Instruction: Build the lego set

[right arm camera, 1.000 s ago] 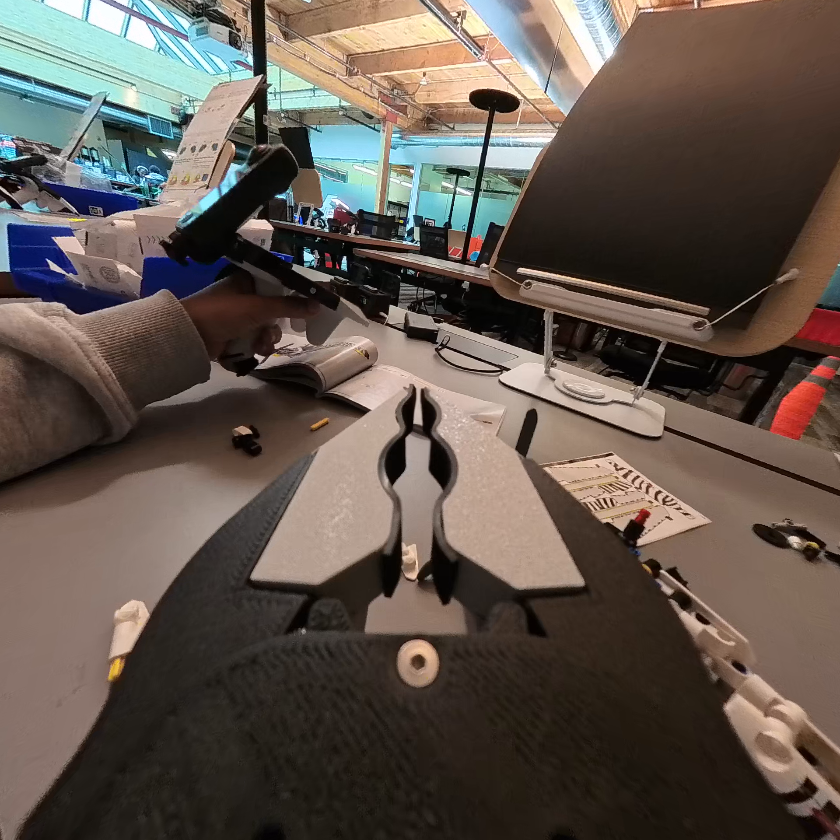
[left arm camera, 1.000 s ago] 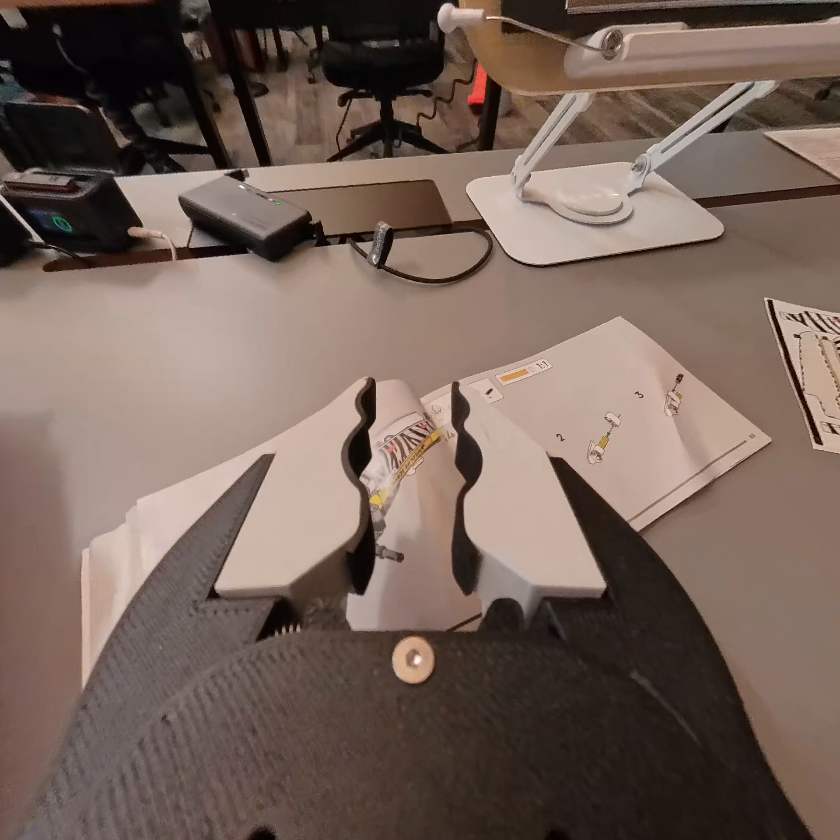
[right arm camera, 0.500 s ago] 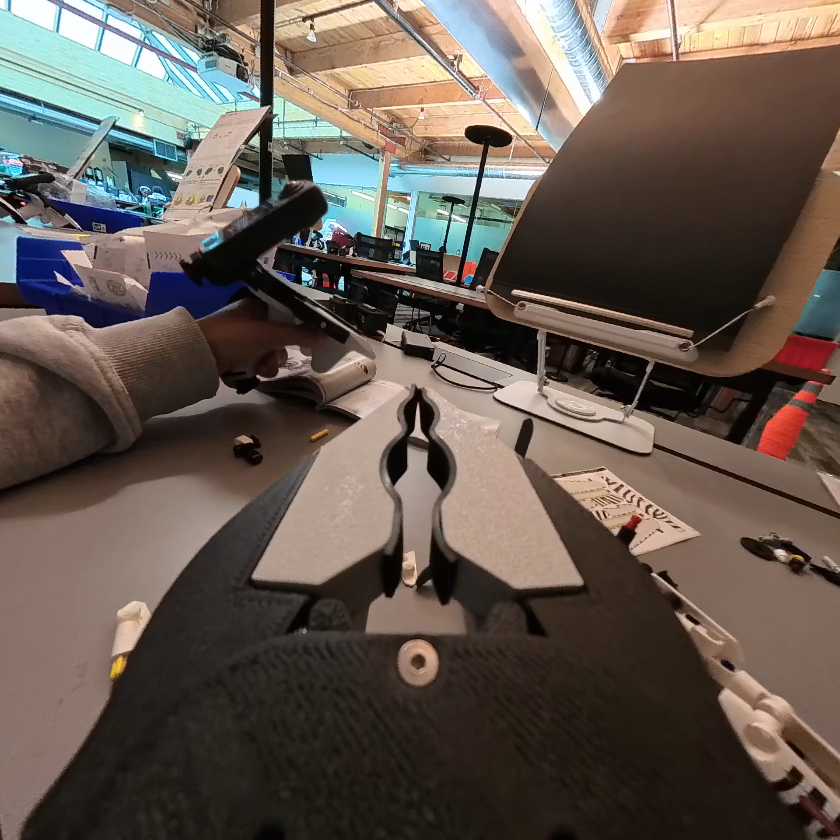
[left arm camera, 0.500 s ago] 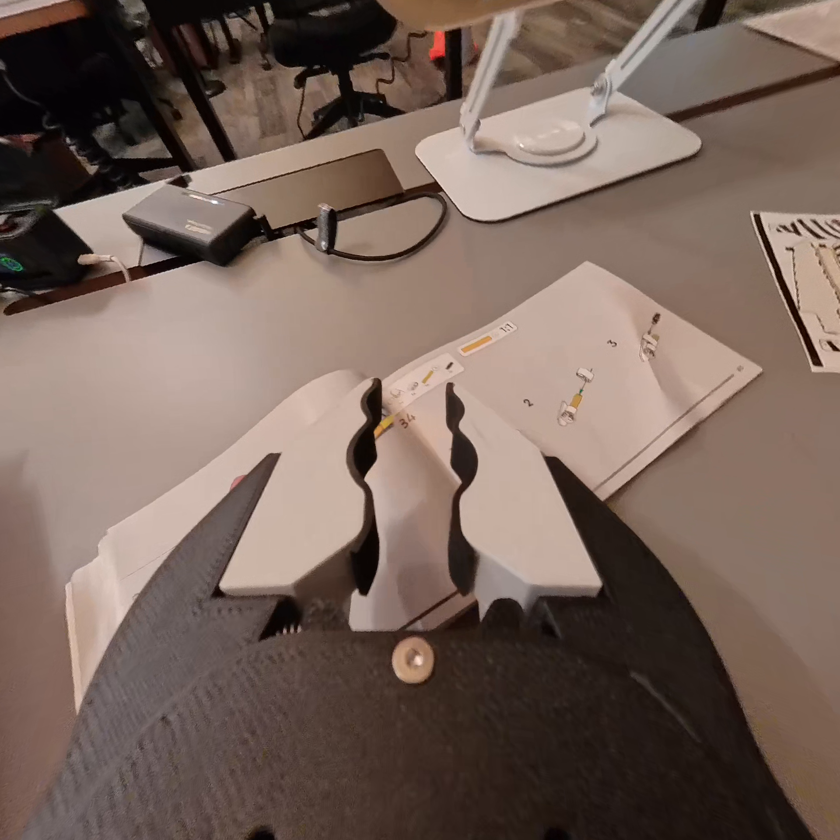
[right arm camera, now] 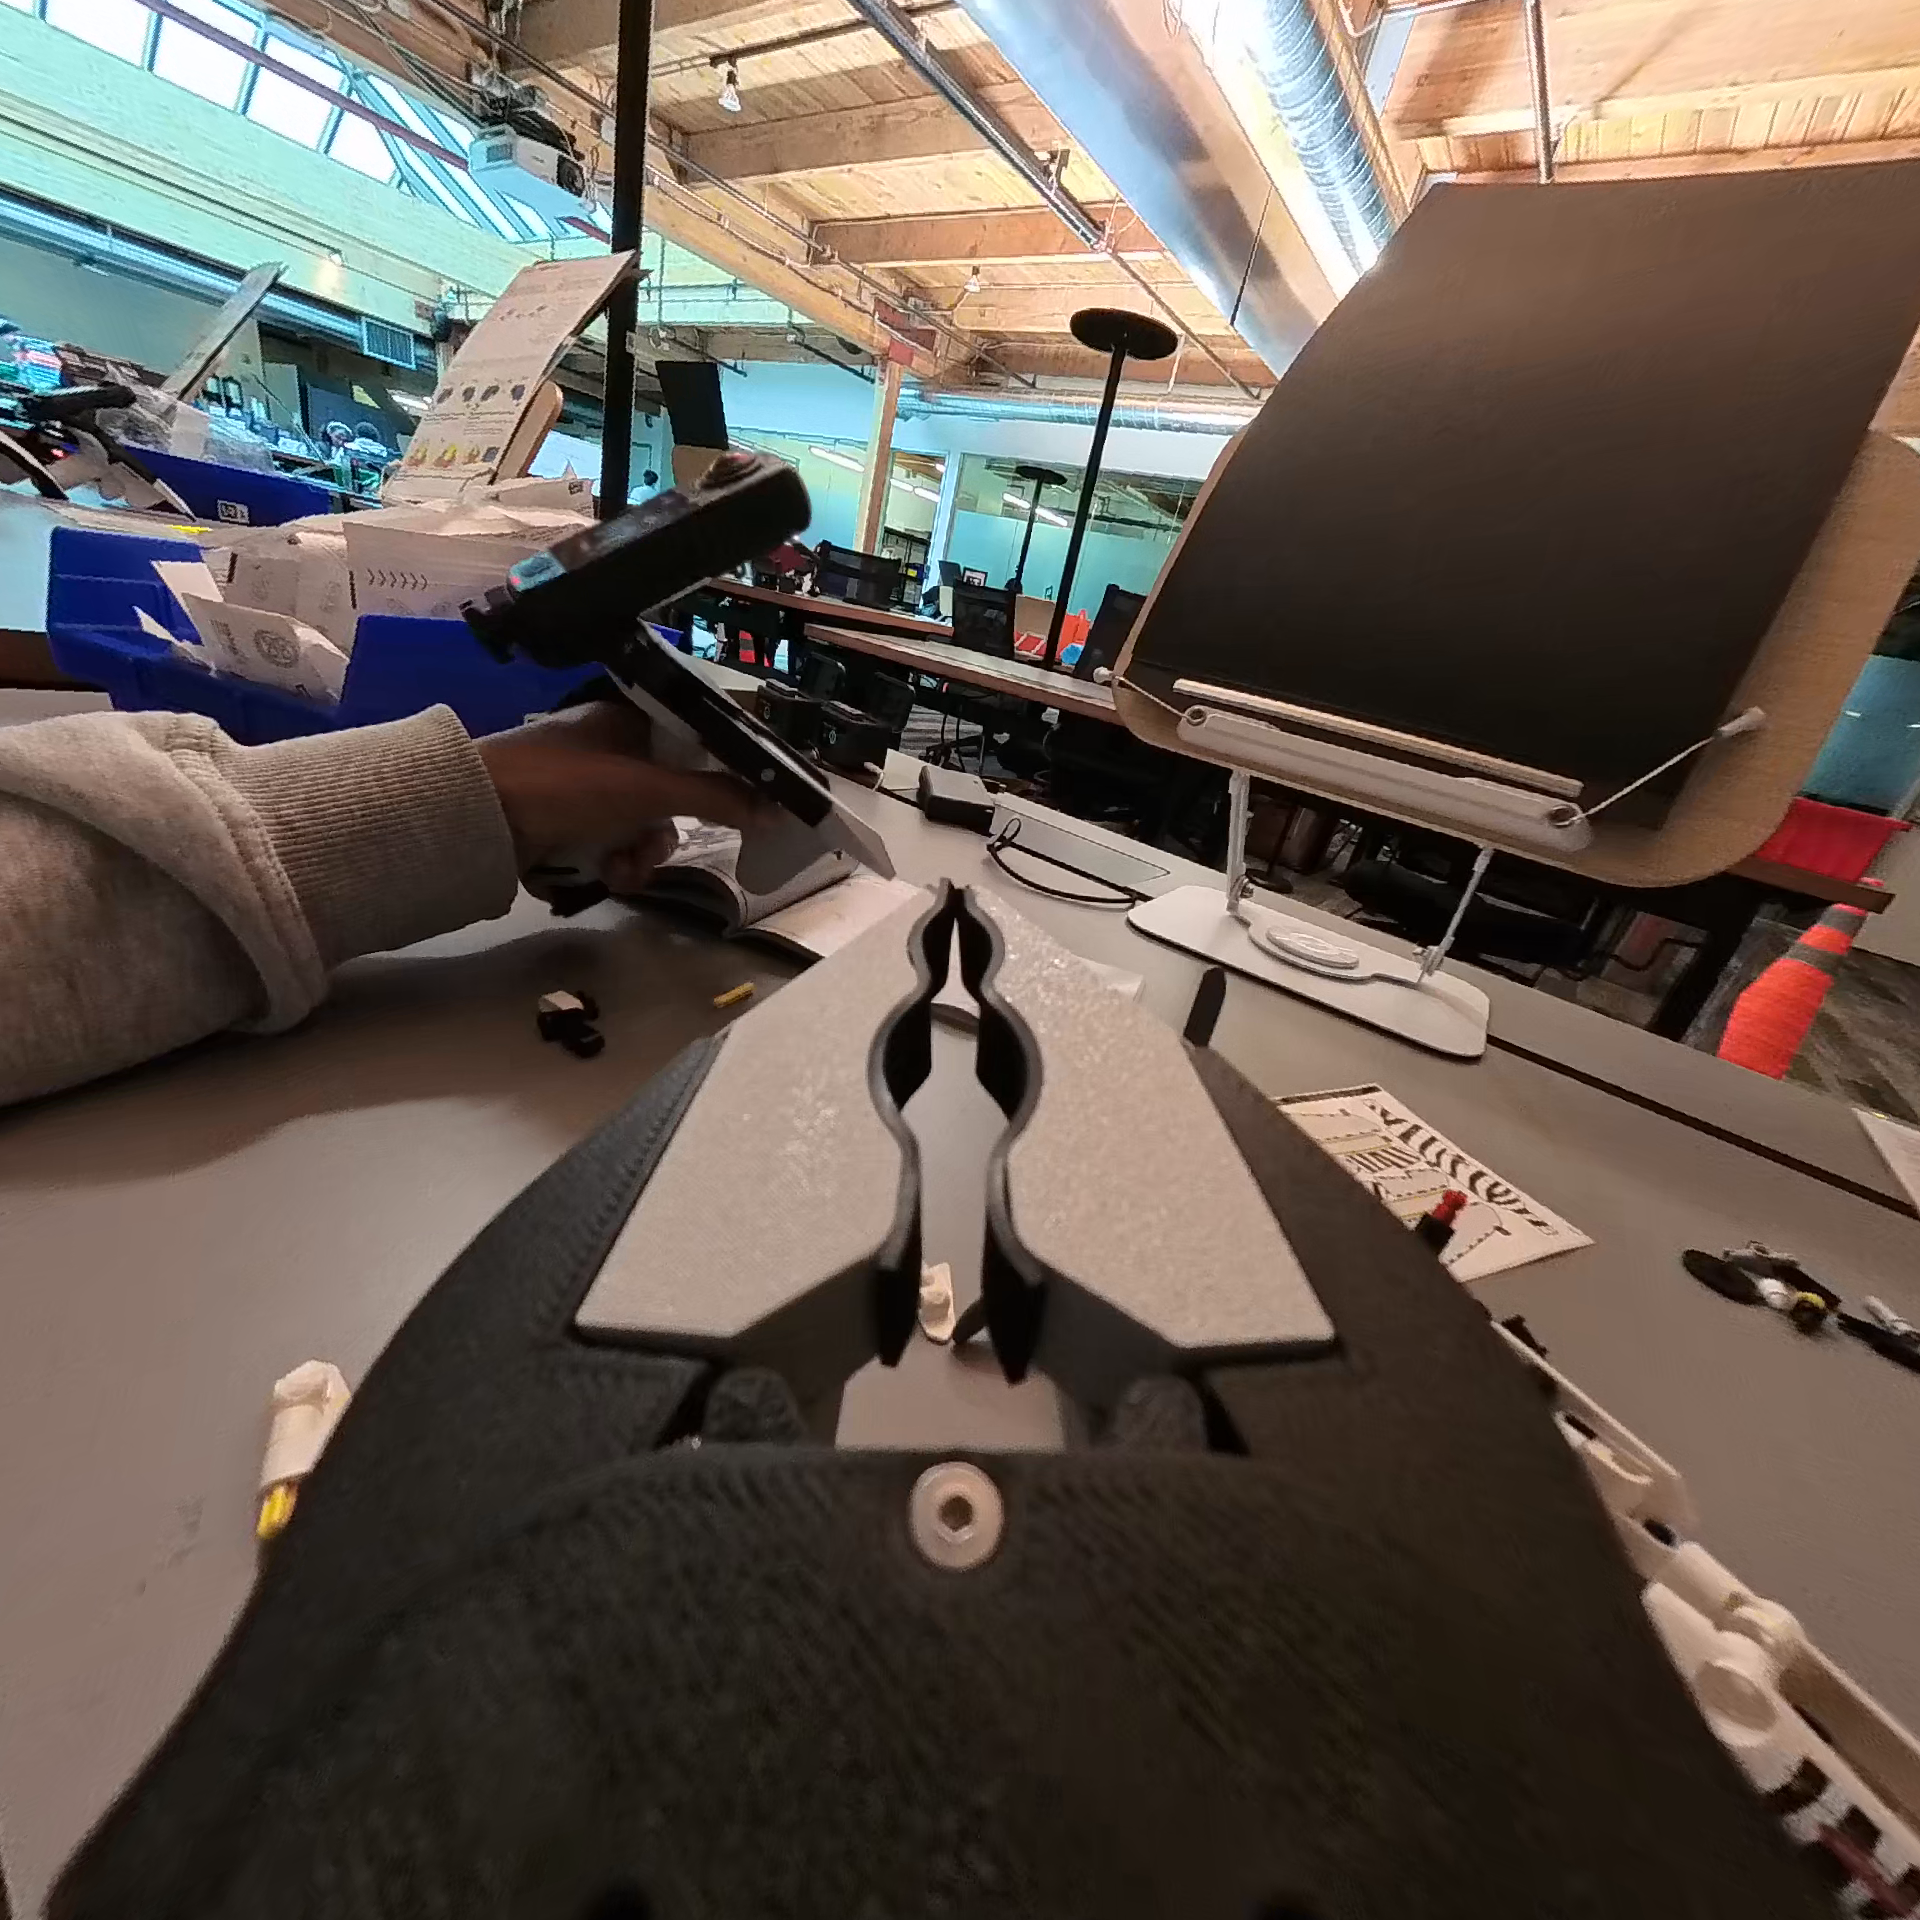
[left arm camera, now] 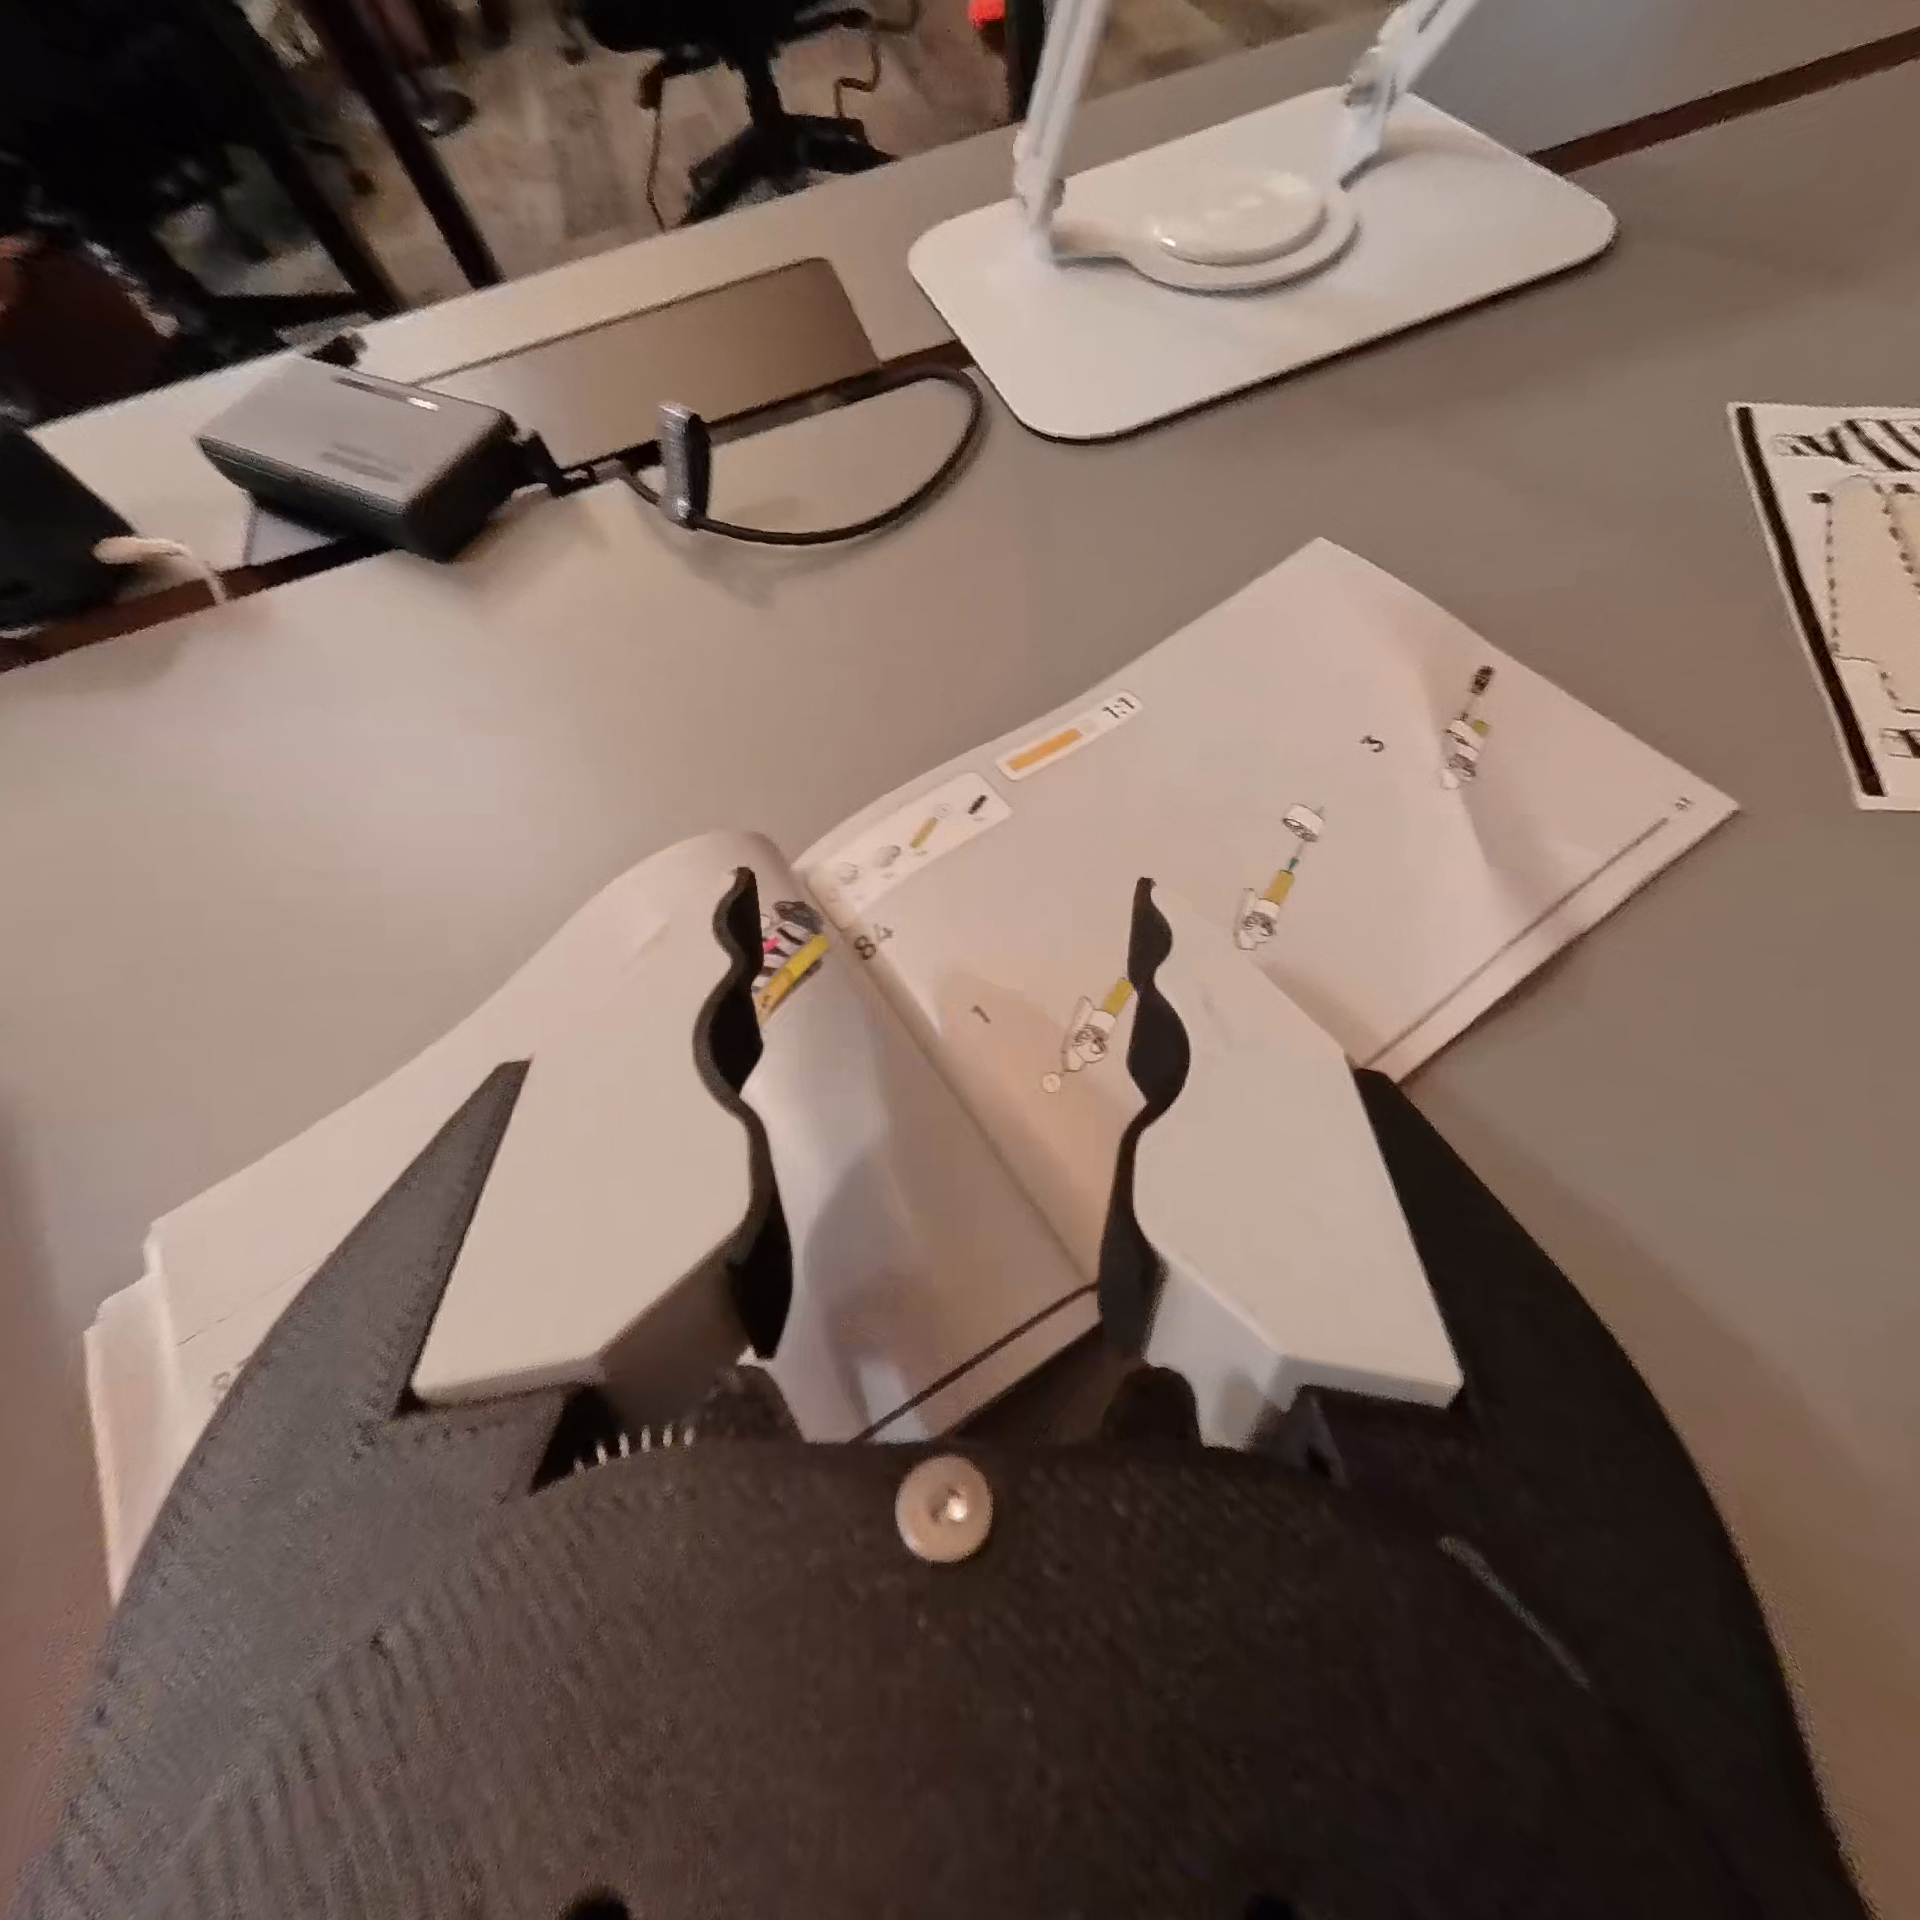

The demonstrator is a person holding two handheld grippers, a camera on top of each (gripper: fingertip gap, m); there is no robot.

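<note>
In the left wrist view my left gripper [left arm camera: 943, 891] is open wide and empty, low over the open instruction booklet [left arm camera: 1299, 831], astride its centre fold. In the right wrist view my right gripper [right arm camera: 951, 906] is shut with its tips together, above the grey table. A small white piece [right arm camera: 935, 1288] shows in the gap near the finger bases; I cannot tell if it is clamped. A white Lego assembly [right arm camera: 1714, 1631] lies at the lower right. The left gripper [right arm camera: 868, 862] also shows there, held by a hand in a grey sleeve [right arm camera: 260, 862] over the booklet [right arm camera: 774, 909].
Loose parts lie on the table: a black piece [right arm camera: 569, 1018], a yellow pin [right arm camera: 734, 995], a white-and-yellow piece [right arm camera: 296, 1423], black parts [right arm camera: 1766, 1283]. A sticker sheet [right arm camera: 1434, 1174] and a white book stand [right arm camera: 1309, 956] are to the right. A power adapter [left arm camera: 353, 468] and cable lie beyond the booklet. My right fingertips sit around 30 cm from my left ones.
My left gripper let go of the curled page and its jaws opened wide; the page now lies flat. The right gripper stayed shut and hardly moved.
</note>
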